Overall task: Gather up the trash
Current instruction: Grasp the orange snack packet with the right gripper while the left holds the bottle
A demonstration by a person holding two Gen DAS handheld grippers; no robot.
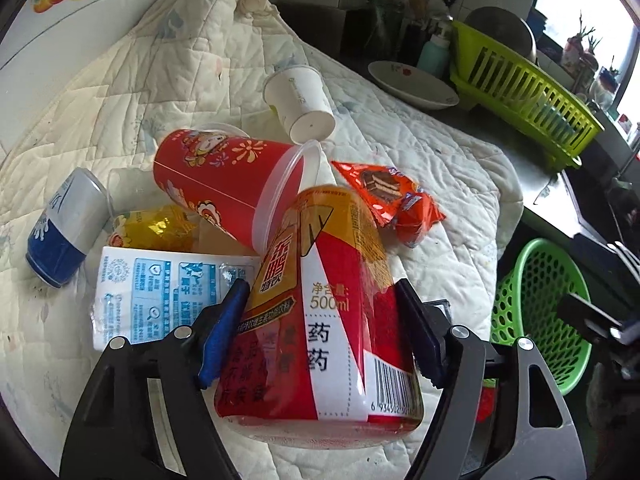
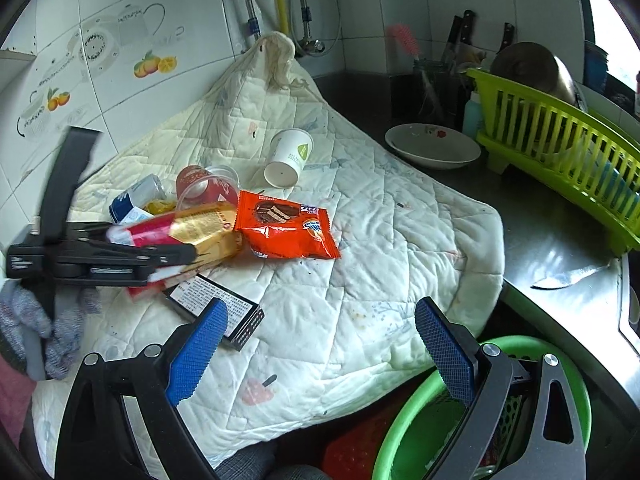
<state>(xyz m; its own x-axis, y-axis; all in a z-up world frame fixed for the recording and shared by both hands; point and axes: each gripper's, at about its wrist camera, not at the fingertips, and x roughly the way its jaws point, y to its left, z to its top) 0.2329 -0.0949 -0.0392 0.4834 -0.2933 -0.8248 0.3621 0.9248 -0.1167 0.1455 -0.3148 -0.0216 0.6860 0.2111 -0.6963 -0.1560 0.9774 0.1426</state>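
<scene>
On the left, the left hand-held gripper (image 1: 320, 332) was clamped across a red and gold bottle (image 1: 332, 304), whose long axis pointed away along the fingers over the quilt (image 1: 440, 168). Further right, the right hand-held gripper (image 2: 320, 344) hung wide open and empty. The green basket (image 2: 404, 432) sat just below it, probably nearer that hand, though partly hidden.

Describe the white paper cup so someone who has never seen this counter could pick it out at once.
Start at the cream quilted cloth spread over the kitchen counter and find the heap of trash on it. At the heap's far edge, towards the white plate, lies the white paper cup, tipped on its side with its base facing the camera. Unlike the red printed cup nearby, it is plain white with a small green mark.
</scene>
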